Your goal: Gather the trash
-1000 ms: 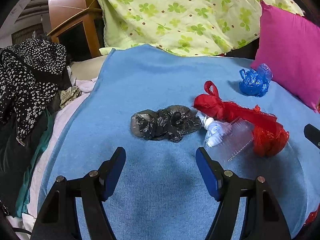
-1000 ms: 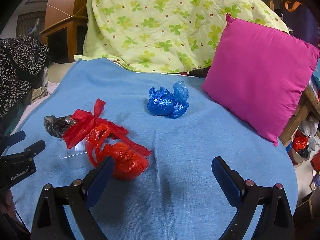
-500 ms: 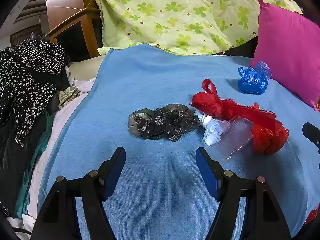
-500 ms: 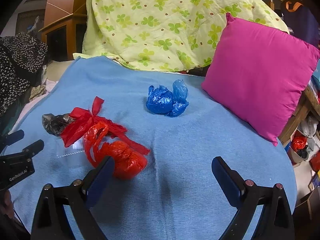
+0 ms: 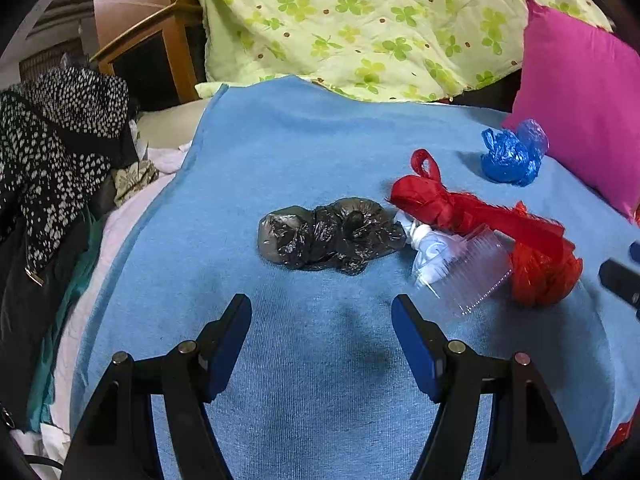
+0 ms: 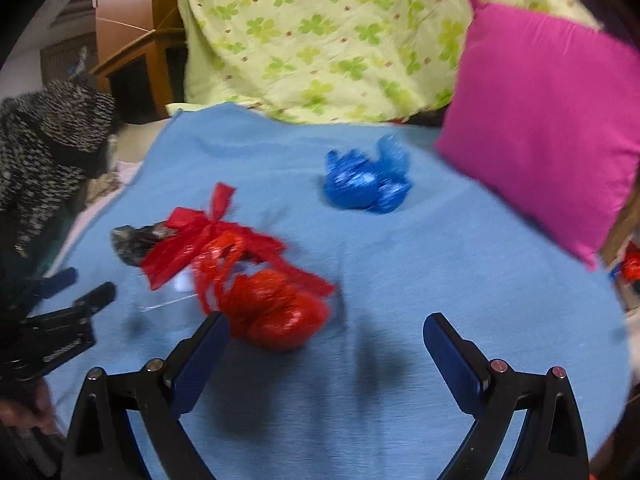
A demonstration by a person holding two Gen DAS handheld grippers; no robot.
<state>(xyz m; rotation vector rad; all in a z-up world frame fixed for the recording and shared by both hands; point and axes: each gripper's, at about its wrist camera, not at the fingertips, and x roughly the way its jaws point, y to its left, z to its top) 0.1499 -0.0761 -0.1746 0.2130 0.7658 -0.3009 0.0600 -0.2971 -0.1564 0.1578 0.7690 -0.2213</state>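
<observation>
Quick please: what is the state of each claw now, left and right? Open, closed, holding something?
Left claw: open, holding nothing, above the blue blanket, short of the black bag.
Right claw: open, holding nothing, the red bag beside its left finger.

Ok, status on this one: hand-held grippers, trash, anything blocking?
Left hand-held gripper open, empty, facing black bag. Right hand-held gripper open, empty, beside red bag. Blue bag and clear wrapper untouched on blue blanket. Nothing blocking.

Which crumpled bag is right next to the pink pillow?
The blue bag. It sits apart beside the pink pillow, while the red bag and black bag lie together mid-blanket.
</observation>
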